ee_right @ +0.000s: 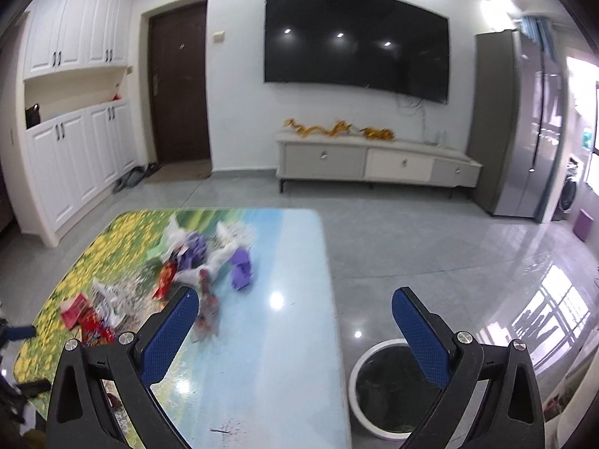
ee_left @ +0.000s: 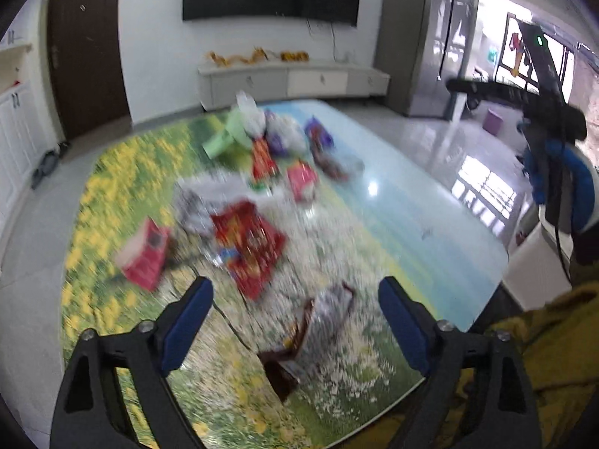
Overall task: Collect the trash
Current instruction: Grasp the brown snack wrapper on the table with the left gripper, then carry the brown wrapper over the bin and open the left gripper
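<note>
Trash lies scattered on a low table with a flower-meadow print point(ee_left: 393, 224). In the left wrist view my left gripper point(ee_left: 295, 295) is open and empty above a crumpled brown and silver wrapper point(ee_left: 322, 318). Beyond it lie a red snack bag point(ee_left: 249, 241), a red box point(ee_left: 144, 252), a smaller red box point(ee_left: 301, 179) and purple and white bags point(ee_left: 284, 133). My right gripper point(ee_right: 295, 312) is open and empty, held above the table's right edge point(ee_right: 329, 299). A white round bin with a dark inside point(ee_right: 389, 385) stands on the floor under it. The other gripper point(ee_left: 554, 142) shows at the right.
A green plastic piece point(ee_left: 224, 138) lies at the table's far end. A TV cabinet point(ee_right: 378, 162), a wall TV point(ee_right: 355, 37) and a grey fridge point(ee_right: 520, 123) stand beyond. A yellow cloth point(ee_left: 554, 336) lies at the near right. White cupboards point(ee_right: 75, 149) line the left wall.
</note>
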A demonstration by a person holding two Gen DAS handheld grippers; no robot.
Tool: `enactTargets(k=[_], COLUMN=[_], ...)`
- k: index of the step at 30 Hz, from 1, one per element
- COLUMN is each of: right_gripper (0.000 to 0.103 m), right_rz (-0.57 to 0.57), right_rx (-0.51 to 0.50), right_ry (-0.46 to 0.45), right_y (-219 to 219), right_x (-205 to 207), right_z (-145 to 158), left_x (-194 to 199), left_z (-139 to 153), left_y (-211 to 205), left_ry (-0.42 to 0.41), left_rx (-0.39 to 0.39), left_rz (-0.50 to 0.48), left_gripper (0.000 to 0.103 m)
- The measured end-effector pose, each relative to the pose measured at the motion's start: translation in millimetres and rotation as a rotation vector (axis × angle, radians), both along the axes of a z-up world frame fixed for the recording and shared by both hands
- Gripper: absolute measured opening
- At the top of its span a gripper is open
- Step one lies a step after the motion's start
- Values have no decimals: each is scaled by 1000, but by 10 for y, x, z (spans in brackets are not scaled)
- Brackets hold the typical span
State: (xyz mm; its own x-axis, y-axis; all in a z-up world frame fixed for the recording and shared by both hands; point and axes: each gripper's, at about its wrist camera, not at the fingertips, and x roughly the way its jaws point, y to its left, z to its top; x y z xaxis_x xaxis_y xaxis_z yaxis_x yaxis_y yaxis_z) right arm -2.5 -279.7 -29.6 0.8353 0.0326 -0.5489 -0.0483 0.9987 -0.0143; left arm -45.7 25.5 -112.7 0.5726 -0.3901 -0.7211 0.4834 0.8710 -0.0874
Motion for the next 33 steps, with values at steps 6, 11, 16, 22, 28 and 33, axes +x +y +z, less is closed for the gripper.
enactTargets(k=[6,11,16,22,28,33], right_gripper=[91,63,42,33,9,8], right_rz=[110,204,270,311,332,351], right_rx=[33,58,93,94,118,198], right_ry=[99,198,314,415,446,390], right_y=[236,430,632,824,770,536], right_x=[317,672,1075,1369,1325,1117], right_z=[-216,-460,-825,-1189,-1327,-1148], left_x=[100,153,152,259,329,395], left_z=[-337,-425,-384,-310,-143,26], left_y=[-46,-22,9,44,7,-105], left_ry=[128,165,131,119,84,58], left_rx=[-10,-36,-50,-74,-81,-86], left_rz=[-47,-77,-93,-85,-76,-75], left_gripper=[58,30,25,24,23,23])
